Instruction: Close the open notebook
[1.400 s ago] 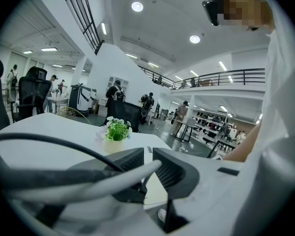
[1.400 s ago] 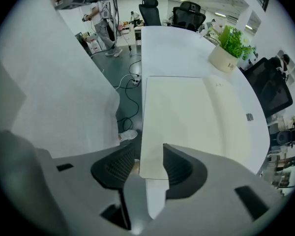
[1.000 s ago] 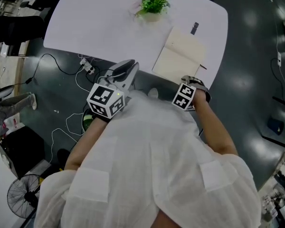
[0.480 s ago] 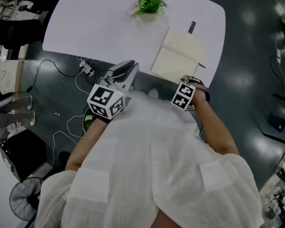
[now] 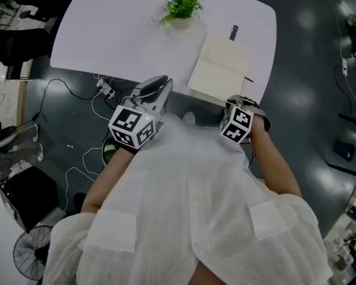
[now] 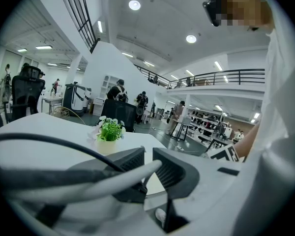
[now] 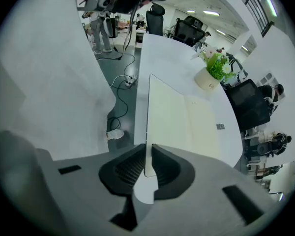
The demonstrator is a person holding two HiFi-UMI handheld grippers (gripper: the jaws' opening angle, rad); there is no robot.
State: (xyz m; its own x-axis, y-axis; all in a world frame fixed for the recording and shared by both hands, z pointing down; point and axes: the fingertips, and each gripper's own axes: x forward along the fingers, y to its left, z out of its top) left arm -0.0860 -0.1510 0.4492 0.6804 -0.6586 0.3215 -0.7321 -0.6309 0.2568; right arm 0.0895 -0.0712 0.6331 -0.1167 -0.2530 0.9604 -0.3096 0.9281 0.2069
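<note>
Right gripper (image 7: 146,154), jaws just closing, is pinching the cream open notebook (image 5: 221,69) by its 6 o'clock edge, next probably needing swinging toward 12 o'clock.

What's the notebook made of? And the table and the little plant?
The notebook looks like paper: matte cream pages, thin edge. The table has a smooth white top, maybe laminate or plastic. The plant has green leaves, real or fake unclear; its pale pot looks matte.
</note>
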